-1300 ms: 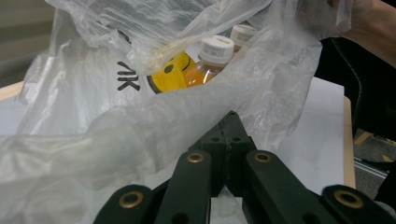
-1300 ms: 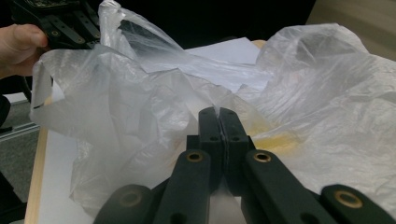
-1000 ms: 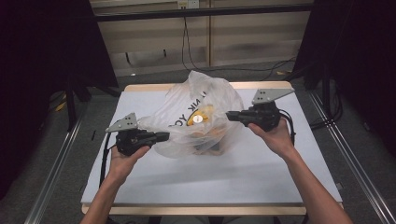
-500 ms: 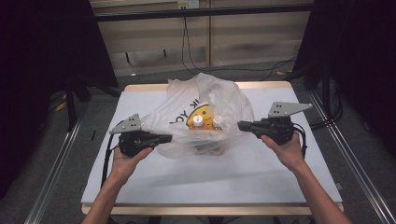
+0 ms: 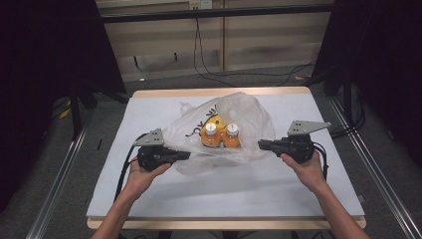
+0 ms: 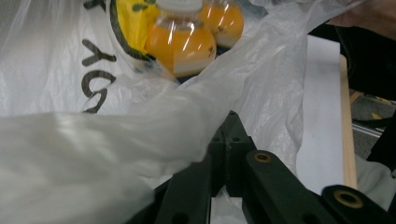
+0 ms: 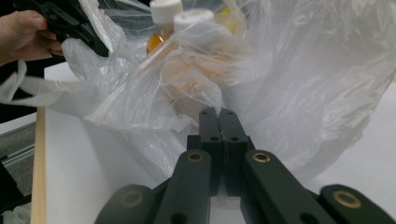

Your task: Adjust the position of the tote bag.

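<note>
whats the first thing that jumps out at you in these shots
A crumpled clear plastic bag in the middle of the white table, with two orange bottles with white caps standing inside. The left gripper and right gripper pinch the bag's film at opposite sides, jaws shut.

Behind the plastic bag [image 5: 224,134] we make out two orange bottles [image 5: 219,137] only dimly through the film, the bag's black lettering [image 6: 95,74] is cut off, and its near fold [image 6: 70,154] blurs.
</note>
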{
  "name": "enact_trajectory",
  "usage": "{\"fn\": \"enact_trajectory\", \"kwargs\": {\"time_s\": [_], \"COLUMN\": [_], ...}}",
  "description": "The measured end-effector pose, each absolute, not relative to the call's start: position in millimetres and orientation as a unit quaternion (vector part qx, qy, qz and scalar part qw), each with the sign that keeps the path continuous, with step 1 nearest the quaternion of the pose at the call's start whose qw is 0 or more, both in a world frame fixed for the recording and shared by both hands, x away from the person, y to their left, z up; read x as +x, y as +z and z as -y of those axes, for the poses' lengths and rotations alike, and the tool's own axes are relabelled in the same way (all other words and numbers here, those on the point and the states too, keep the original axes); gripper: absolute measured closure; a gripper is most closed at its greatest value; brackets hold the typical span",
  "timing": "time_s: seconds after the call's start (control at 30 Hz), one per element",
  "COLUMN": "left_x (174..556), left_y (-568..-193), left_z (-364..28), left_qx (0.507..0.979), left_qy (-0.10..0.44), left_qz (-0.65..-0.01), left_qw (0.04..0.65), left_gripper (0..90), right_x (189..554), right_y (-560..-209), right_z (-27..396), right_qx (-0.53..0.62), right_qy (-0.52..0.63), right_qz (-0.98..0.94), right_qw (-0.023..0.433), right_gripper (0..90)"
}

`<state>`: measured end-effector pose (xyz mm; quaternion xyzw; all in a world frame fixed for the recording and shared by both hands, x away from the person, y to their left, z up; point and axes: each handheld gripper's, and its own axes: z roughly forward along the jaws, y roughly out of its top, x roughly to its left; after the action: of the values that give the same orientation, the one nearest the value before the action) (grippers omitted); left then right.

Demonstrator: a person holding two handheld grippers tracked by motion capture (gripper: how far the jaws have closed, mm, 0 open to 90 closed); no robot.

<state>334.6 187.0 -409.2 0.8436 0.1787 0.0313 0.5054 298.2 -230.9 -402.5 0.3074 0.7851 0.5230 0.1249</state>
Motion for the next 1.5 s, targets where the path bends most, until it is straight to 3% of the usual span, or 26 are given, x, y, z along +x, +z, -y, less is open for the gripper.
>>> {"fn": "enact_trajectory", "kwargs": {"time_s": [0.23,0.73,1.13,1.33,1.5], "left_x": [340.5,348.3,345.9,344.8,340.3], "left_y": [-419.2,-457.9,-477.6,-479.4,-469.8], "left_z": [-187.6,-172.1,-168.2,-169.3,-175.8], "left_qx": [0.842,0.877,0.899,0.894,0.884], "left_qy": [0.03,0.008,0.006,0.001,0.002], "left_qz": [-0.183,-0.186,-0.186,-0.19,-0.184], "left_qw": [0.507,0.443,0.398,0.406,0.429], "left_gripper": [90.0,90.0,90.0,90.0,83.4], "right_x": [308.1,320.7,319.5,319.6,314.4], "right_y": [-418.3,-462.9,-480.4,-484.5,-476.2], "right_z": [229.1,224.7,212.0,211.8,215.1], "right_qx": [0.326,0.349,0.335,0.336,0.331], "right_qy": [0.515,0.45,0.395,0.392,0.413], "right_qz": [-0.784,-0.817,-0.852,-0.854,-0.845], "right_qw": [0.119,0.088,0.078,0.071,0.079], "right_gripper": [90.0,90.0,90.0,90.0,78.5]}}
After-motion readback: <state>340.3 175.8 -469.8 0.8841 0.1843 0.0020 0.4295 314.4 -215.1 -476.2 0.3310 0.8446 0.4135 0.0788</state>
